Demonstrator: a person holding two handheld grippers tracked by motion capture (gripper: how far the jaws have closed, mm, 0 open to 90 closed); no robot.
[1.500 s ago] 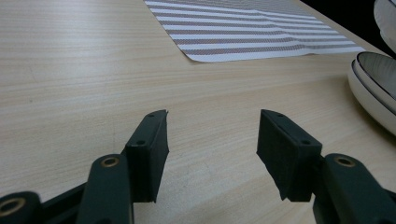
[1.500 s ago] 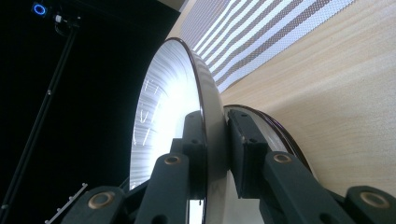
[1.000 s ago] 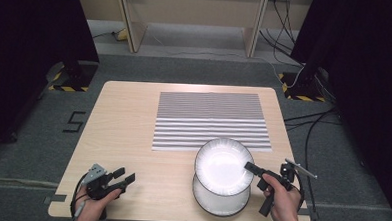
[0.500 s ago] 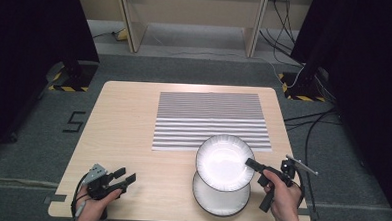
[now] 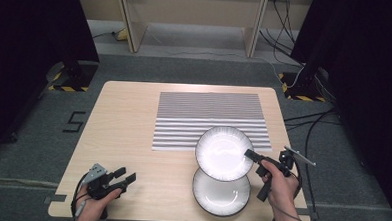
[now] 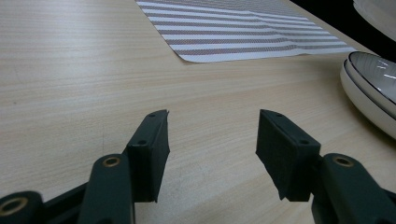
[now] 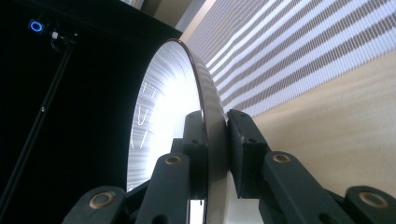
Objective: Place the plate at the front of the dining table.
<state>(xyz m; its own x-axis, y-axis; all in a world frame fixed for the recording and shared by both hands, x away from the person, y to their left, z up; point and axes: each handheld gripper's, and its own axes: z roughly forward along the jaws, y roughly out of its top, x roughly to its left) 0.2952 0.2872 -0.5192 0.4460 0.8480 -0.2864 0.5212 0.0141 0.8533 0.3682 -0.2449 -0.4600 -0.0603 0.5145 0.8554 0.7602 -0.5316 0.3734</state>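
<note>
light: even overhead, table bright | surroundings dark | glare: plate (image 5: 224, 153) | near jaws soft-focused

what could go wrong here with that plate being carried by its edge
The right claw pinches the lifted plate only at its rim, so it could tilt or slip out. It hangs partly above the lower plate, so a drop could chip both. The striped mat could bunch if the plate is slid onto it.
</note>
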